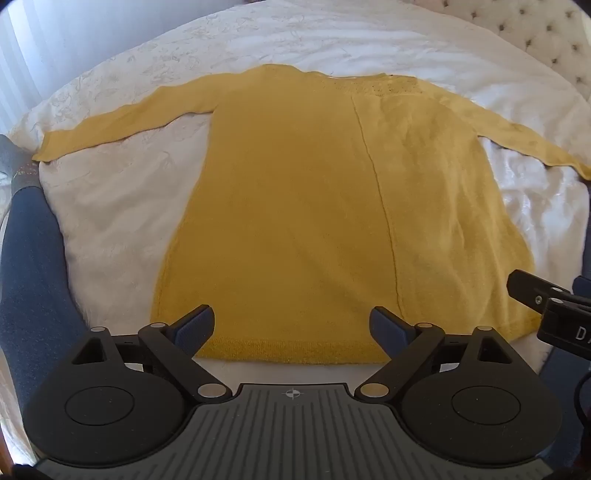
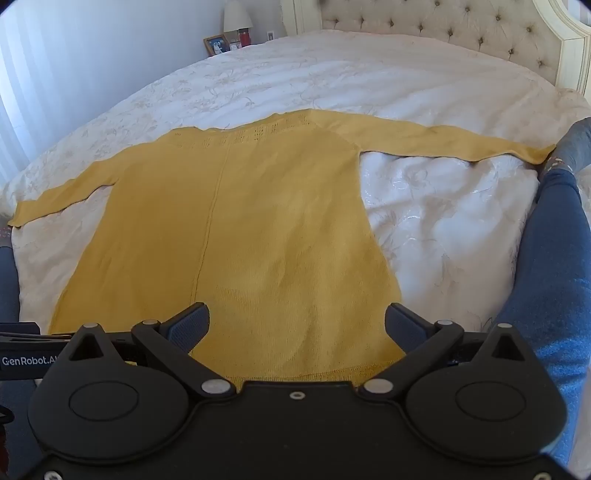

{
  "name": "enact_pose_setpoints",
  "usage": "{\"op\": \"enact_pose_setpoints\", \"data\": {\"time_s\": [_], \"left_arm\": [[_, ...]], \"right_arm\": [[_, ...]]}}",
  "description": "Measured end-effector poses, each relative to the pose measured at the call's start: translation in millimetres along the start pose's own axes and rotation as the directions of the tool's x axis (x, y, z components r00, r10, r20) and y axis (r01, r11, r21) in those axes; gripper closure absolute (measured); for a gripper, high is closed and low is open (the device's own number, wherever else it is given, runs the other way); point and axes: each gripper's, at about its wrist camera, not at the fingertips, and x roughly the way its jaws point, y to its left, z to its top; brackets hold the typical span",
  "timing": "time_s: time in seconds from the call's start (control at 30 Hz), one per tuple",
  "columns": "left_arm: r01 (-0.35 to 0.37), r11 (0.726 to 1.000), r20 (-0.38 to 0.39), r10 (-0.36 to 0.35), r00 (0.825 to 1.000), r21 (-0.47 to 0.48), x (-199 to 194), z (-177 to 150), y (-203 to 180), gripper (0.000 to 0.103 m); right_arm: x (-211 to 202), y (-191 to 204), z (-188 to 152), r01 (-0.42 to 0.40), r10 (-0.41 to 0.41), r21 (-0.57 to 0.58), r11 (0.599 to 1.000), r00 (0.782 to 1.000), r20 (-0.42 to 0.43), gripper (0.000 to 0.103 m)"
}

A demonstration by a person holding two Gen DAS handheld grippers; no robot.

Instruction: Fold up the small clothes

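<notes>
A yellow knitted long-sleeved top (image 1: 295,206) lies flat on the white bedspread (image 1: 110,206), both sleeves spread out sideways and the hem nearest me. My left gripper (image 1: 291,326) hovers open over the hem, nothing between its blue pads. In the right wrist view the same top (image 2: 236,229) fills the middle, and my right gripper (image 2: 297,325) stands open above the hem's right part. The right gripper's black body (image 1: 546,306) shows at the right edge of the left wrist view.
A person's legs in blue trousers lie on the bed on either side of the top (image 1: 33,266) (image 2: 550,258). A tufted headboard (image 2: 443,33) stands at the far end. A nightstand with a lamp (image 2: 236,16) and a picture frame (image 2: 216,44) is at the back left.
</notes>
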Motion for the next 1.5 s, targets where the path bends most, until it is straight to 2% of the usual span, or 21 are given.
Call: {"op": "enact_pose_setpoints", "data": {"time_s": [0.03, 0.07, 0.13, 0.27, 0.83, 1.5], "left_arm": [[0.003, 1.000, -0.002, -0.003, 1.000, -0.002, 0.7, 0.7, 0.8, 0.011], [-0.005, 1.000, 0.037, 0.005, 0.999, 0.010, -6.3, -3.0, -4.1, 0.011], [0.021, 1.000, 0.028, -0.021, 0.999, 0.000, -7.3, -3.7, -2.1, 0.011], [0.024, 1.000, 0.007, -0.025, 1.000, 0.019, -4.7, -0.5, -7.8, 0.011], [0.069, 0.996, 0.005, -0.070, 0.998, 0.064, -2.1, -3.7, -9.7, 0.011], [0.071, 0.995, 0.004, -0.071, 0.997, 0.071, -0.8, -4.5, -15.3, 0.011]], "right_arm": [[-0.1, 0.3, -0.2, 0.002, -0.002, 0.000, 1.000, 1.000, 0.000, 0.002], [-0.2, 0.5, -0.4, 0.002, -0.002, 0.000, 1.000, 1.000, 0.000, 0.002], [-0.1, 0.4, -0.6, 0.003, -0.003, 0.004, 1.000, 1.000, 0.000, 0.002], [-0.1, -0.9, -1.2, 0.005, -0.005, 0.012, 1.000, 1.000, 0.003, 0.002], [1.1, -4.1, -4.2, 0.014, -0.014, 0.021, 1.000, 1.000, -0.019, 0.002], [2.5, -5.7, -4.4, 0.003, -0.002, 0.036, 0.999, 1.000, -0.029, 0.002]]}}
